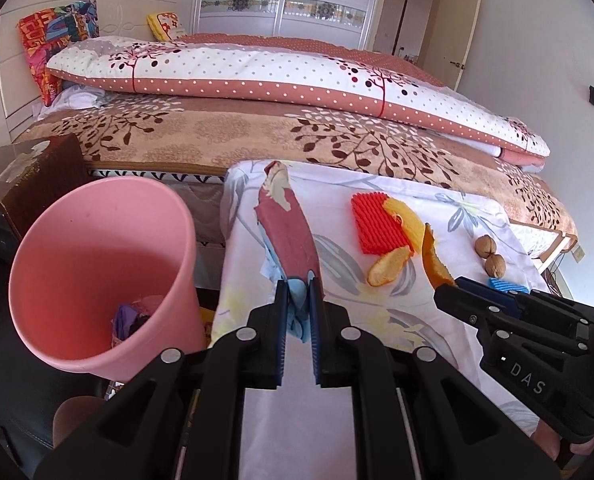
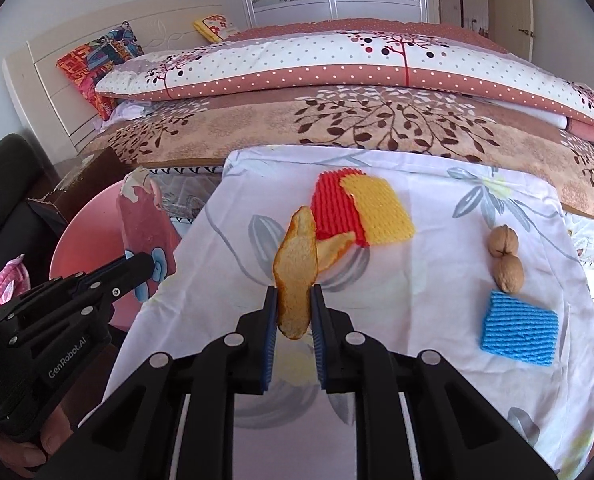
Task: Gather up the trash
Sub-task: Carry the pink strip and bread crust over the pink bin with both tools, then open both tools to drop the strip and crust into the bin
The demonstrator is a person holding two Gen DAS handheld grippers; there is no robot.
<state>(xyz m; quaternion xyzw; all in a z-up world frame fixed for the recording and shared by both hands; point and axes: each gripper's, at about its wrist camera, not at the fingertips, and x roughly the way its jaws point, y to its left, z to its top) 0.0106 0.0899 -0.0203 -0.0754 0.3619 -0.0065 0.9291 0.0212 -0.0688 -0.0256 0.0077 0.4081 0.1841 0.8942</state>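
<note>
Looking into the pink plastic bin (image 1: 97,264), only the left wrist view shows scraps at its bottom; the right wrist view alone shows the whole blue ribbed foam square (image 2: 519,330). Tilted downward, the left gripper (image 1: 299,304) has its jaws narrowed on a long maroon printed wrapper (image 1: 287,224), lifted beside the bin over the white floral cloth (image 1: 377,320). Further right, the right gripper (image 2: 295,308), also angled down, pinches an orange peel strip (image 2: 295,268) above the cloth, near the red and yellow foam nets (image 2: 361,212) and two walnuts (image 2: 505,258).

Black gripper (image 1: 297,292), blue pads (image 2: 270,320), silver rivets
</note>
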